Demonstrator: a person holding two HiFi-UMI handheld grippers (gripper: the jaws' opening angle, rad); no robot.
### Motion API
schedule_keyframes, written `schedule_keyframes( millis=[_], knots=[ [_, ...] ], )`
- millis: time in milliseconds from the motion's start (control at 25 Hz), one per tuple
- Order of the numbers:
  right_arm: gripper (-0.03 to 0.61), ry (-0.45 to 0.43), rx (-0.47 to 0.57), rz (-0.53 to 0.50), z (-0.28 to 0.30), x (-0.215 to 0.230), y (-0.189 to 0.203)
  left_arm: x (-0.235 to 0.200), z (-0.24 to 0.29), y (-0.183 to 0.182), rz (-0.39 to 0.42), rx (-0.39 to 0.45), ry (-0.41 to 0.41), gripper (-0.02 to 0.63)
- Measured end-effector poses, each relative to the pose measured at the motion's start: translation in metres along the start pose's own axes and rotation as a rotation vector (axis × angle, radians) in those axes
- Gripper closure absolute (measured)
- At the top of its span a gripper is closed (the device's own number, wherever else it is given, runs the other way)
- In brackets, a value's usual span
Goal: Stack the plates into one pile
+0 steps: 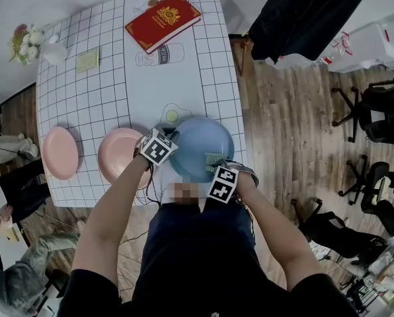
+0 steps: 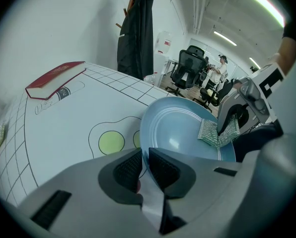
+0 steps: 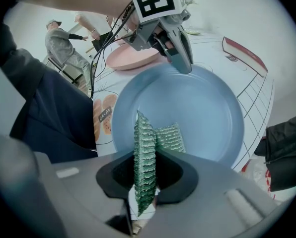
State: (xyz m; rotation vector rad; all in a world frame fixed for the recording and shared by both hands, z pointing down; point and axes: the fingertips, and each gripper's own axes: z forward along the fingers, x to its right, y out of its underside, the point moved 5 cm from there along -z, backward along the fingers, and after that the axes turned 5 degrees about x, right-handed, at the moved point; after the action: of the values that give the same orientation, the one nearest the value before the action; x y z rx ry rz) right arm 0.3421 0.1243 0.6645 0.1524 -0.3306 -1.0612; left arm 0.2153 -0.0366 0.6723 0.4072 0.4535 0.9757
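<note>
A blue plate (image 1: 200, 144) is at the table's near right corner, over a fried-egg print. My left gripper (image 1: 173, 152) is shut on its left rim; in the left gripper view the rim runs between the dark pads (image 2: 130, 168) of my left gripper (image 2: 144, 157). My right gripper (image 1: 215, 165) is shut on a green textured pad (image 3: 145, 157), which stands on edge against the plate's inside (image 3: 197, 108). The pad (image 2: 210, 132) also shows on the plate (image 2: 178, 128) in the left gripper view. Two pink plates (image 1: 59, 152) (image 1: 119, 152) lie apart to the left.
A red book (image 1: 162, 20) lies at the far end of the checked table (image 1: 104, 91), a flower vase (image 1: 32, 43) at the far left corner. Office chairs (image 1: 375, 117) and a dark coat (image 1: 309, 12) are on the right. A person (image 3: 63, 43) stands behind.
</note>
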Motion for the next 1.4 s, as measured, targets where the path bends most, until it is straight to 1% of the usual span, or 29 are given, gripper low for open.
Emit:
schedule_keyframes(
  millis=[280, 600, 840, 1400],
  knots=[
    [0.5, -0.001, 0.017, 0.028, 0.001, -0.003, -0.001, -0.001, 0.0, 0.0, -0.012, 0.003, -0.007, 0.575],
    [0.5, -0.028, 0.044, 0.045, 0.004, -0.015, -0.007, -0.001, -0.001, 0.0, -0.018, 0.002, -0.02, 0.575],
    [0.5, -0.058, 0.065, 0.045, 0.008, -0.026, -0.016, -0.001, 0.0, 0.0, -0.018, 0.004, -0.029, 0.575],
    [0.5, -0.151, 0.119, 0.105, 0.015, -0.04, -0.042, 0.001, 0.001, -0.001, -0.023, 0.002, -0.048, 0.577]
  ],
)
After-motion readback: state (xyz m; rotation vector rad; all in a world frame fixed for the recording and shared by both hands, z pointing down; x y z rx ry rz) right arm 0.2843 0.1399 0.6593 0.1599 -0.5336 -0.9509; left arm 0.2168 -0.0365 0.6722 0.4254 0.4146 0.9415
